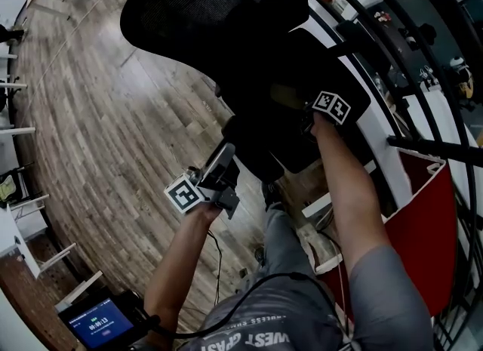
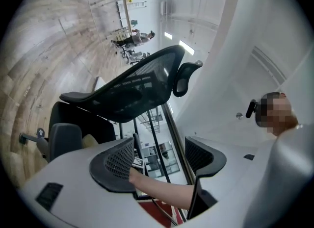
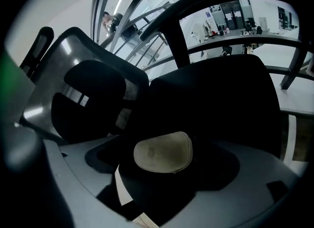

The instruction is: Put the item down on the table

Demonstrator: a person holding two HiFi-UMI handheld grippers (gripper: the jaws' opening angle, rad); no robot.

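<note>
Between the wide-apart jaws of the right gripper [image 3: 164, 165], the tan pouch [image 3: 164, 151] lies loose on the black chair [image 3: 216, 104], probably let go on purpose. The left gripper [image 2: 161, 158] has its jaws apart and empty.

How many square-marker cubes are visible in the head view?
2. One cube on the left gripper, above the wooden floor; the other on the right gripper, over the black chair. None seems hidden.

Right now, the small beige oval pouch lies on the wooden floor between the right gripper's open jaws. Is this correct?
No, the place is wrong. The small beige oval pouch lies on the black office chair seat, between the open jaws of the right gripper. The right gripper view shows it.
</note>
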